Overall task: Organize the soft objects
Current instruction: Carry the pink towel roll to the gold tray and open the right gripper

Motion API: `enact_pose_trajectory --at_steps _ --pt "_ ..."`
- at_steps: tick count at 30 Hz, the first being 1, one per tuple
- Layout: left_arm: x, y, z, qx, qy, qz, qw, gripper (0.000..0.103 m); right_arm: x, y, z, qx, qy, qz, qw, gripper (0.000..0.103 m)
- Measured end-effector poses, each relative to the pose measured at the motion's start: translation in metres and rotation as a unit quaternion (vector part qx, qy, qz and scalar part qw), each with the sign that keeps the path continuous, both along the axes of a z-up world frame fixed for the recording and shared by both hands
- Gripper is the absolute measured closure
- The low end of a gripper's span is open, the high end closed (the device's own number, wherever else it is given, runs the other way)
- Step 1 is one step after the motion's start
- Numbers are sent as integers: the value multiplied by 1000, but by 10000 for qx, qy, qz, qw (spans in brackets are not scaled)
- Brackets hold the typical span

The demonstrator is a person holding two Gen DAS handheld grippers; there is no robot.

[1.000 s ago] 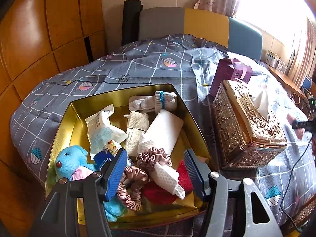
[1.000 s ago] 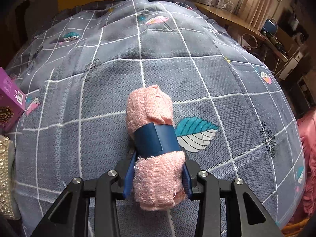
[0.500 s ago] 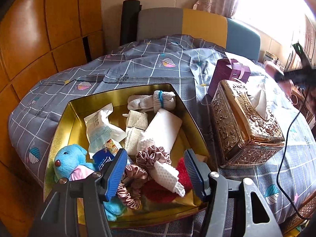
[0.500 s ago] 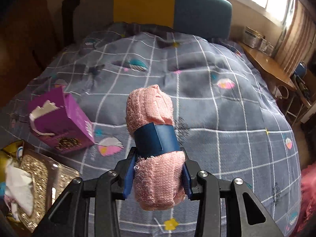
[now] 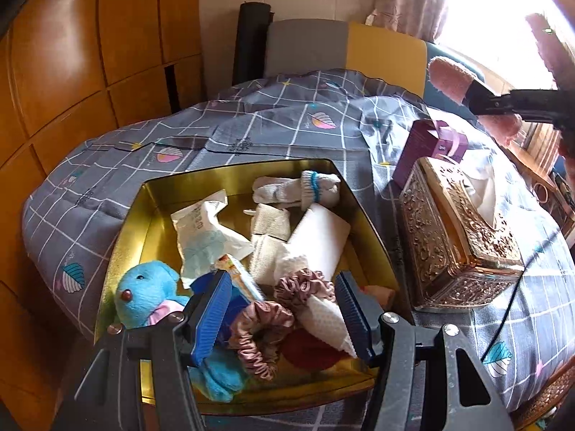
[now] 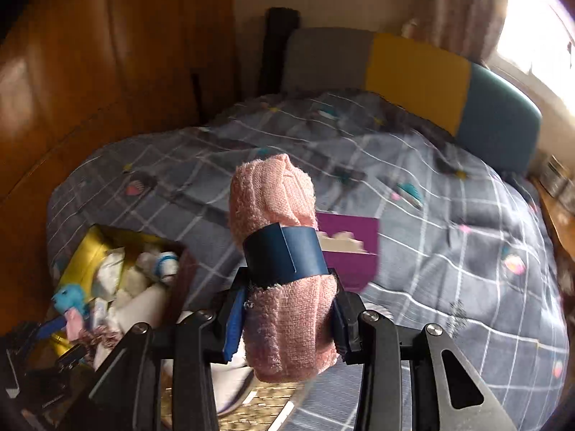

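My right gripper [image 6: 285,327] is shut on a rolled pink towel [image 6: 276,201] with a dark blue band, held in the air above the bed. That towel [image 5: 449,79] also shows at the upper right of the left wrist view, high above the ornate box. A gold tin [image 5: 151,197] on the bed holds a blue plush toy [image 5: 143,294], white socks [image 5: 298,188], a white folded cloth [image 5: 320,233], pink scrunchies [image 5: 302,285] and a crumpled wrapper [image 5: 201,233]. My left gripper [image 5: 284,318] hovers open over the tin's near end, nothing between its pads.
An ornate gold tissue box [image 5: 456,237] stands right of the tin, a purple gift box [image 5: 431,143] behind it. The grey checked bedspread [image 6: 431,215] spreads all around. Wooden panelling [image 5: 72,89] lines the left, and a cable [image 5: 510,309] trails at the right.
My right gripper has lifted the pink towel off the bedspread and swung it up and left, so the tin now shows in its view. The left gripper has stayed put.
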State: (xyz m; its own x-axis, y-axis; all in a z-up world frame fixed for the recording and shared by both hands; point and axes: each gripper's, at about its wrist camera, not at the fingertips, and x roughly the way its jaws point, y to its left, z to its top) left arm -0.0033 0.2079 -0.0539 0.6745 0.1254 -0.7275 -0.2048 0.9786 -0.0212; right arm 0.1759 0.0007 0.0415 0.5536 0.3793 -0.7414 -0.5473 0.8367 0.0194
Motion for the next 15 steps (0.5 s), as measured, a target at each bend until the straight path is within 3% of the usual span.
enact_pose_trajectory --at_steps 6,15 --pt "-5 11 -2 -16 5 163 9999 42 -39 34 -4 -71 -1 763 9971 62" --pt "-16 32 -3 1 10 478 9989 42 -88 86 -39 -237 412 1761 9832 62"
